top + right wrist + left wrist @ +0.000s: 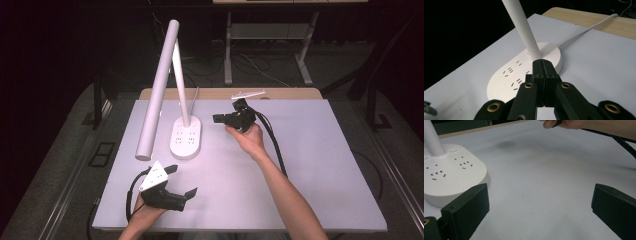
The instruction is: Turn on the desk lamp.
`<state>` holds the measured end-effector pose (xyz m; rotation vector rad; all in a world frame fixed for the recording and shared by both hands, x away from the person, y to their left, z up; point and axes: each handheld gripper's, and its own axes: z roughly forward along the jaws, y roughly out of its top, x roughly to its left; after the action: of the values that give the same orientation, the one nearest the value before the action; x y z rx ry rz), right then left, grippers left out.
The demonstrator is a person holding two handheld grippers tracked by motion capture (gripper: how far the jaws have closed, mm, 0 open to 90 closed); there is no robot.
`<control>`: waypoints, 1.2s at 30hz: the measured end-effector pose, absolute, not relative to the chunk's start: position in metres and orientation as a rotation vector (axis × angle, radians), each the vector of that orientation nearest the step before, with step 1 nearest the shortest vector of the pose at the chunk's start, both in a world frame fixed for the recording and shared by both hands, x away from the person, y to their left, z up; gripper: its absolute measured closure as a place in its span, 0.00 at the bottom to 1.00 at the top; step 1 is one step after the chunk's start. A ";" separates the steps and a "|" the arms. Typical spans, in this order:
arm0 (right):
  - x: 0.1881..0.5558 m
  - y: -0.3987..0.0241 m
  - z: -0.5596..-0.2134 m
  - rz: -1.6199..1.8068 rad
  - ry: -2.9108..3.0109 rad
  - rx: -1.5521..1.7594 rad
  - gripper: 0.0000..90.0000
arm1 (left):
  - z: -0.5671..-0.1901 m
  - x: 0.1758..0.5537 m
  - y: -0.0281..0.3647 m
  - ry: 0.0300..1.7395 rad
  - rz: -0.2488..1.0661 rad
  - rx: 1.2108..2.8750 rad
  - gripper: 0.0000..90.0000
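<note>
**White Table, Lamp Base, Two Grippers**

On the white table (pixel 300 165) we see the lamp base (pixel 186 137) with its sockets. Our right gripper (pixel 218 118), jaws pressed together on nothing, points at the base, just beside its near edge. Our left gripper (pixel 182 181), jaws spread wide, sits near the base, which lies ahead-left of it.

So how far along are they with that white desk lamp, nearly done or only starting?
Only starting, by the look of it. Nothing looks done: the lamp stands on its socket base, untouched. In hand: the right gripper, jaws shut and empty, points at the base, close to the stem foot. The left gripper waits open near the table's front edge. Left: reaching the base, probably to press something there.
</note>
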<state>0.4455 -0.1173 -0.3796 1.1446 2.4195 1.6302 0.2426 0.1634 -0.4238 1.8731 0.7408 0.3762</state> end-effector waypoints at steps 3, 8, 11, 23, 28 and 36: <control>0.438 -0.127 -0.373 1.650 2.408 1.159 0.92 | -0.424 0.243 0.162 0.743 0.374 1.870 0.01; 0.426 -0.143 -0.365 1.633 2.390 1.142 0.70 | -0.424 0.243 0.162 0.738 0.378 1.873 0.01; 0.417 -0.153 -0.361 1.605 2.374 1.130 0.57 | -0.424 0.243 0.161 0.740 0.374 1.870 0.01; 0.384 -0.191 -0.357 1.527 2.361 1.090 0.00 | -0.425 0.244 0.161 0.743 0.375 1.879 0.01; 0.367 -0.206 -0.359 1.505 2.374 1.121 0.00 | -0.425 0.244 0.160 0.745 0.376 1.878 0.01; 0.339 -0.227 -0.367 1.508 2.346 1.156 0.00 | -0.424 0.244 0.160 0.739 0.376 1.881 0.01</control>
<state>0.3394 -0.2274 -0.3669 1.1556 2.3461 1.5078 0.2436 0.1603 -0.4243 1.8807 0.7394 0.3757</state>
